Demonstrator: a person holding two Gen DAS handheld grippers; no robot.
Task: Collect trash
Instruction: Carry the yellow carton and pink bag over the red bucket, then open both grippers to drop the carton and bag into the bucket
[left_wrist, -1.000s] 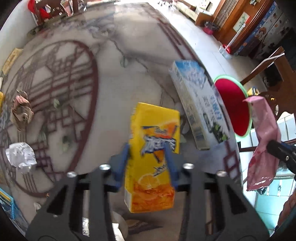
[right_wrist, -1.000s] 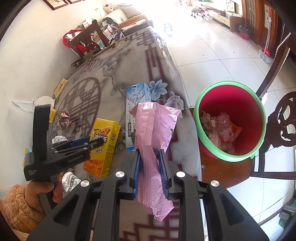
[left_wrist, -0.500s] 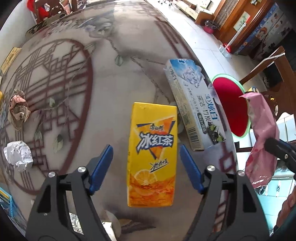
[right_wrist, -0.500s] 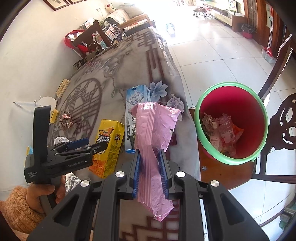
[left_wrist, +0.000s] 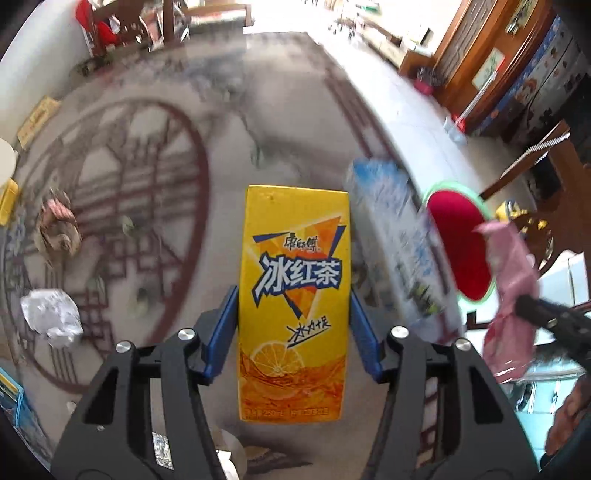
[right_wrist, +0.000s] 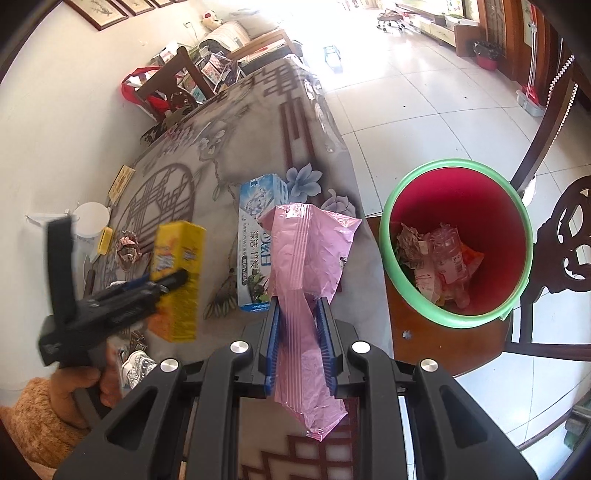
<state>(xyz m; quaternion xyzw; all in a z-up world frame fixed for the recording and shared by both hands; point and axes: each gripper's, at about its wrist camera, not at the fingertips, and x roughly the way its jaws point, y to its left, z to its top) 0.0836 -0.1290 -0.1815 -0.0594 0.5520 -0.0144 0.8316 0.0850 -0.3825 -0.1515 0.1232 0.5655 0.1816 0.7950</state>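
Observation:
My left gripper (left_wrist: 293, 325) is shut on a yellow iced-tea carton (left_wrist: 293, 295) and holds it above the patterned table; the carton also shows in the right wrist view (right_wrist: 179, 280). My right gripper (right_wrist: 299, 343) is shut on a crumpled pink plastic bag (right_wrist: 306, 258), which also shows in the left wrist view (left_wrist: 511, 288). A red bin with a green rim (right_wrist: 456, 242) stands on a chair to the right, holding several pieces of trash. A blue-and-white box (right_wrist: 258, 236) lies near the table edge.
On the table lie a white crumpled paper ball (left_wrist: 51, 317), a brownish crumpled wrapper (left_wrist: 57, 229), a yellow card (left_wrist: 38, 118) and a white round dish (right_wrist: 90, 218). Dark wooden chairs (right_wrist: 565, 236) stand at the right and far end. Tiled floor lies beyond.
My left gripper was open around the yellow carton half a second ago and has closed on it and lifted it. My right gripper still holds the pink bag, nearly unmoved.

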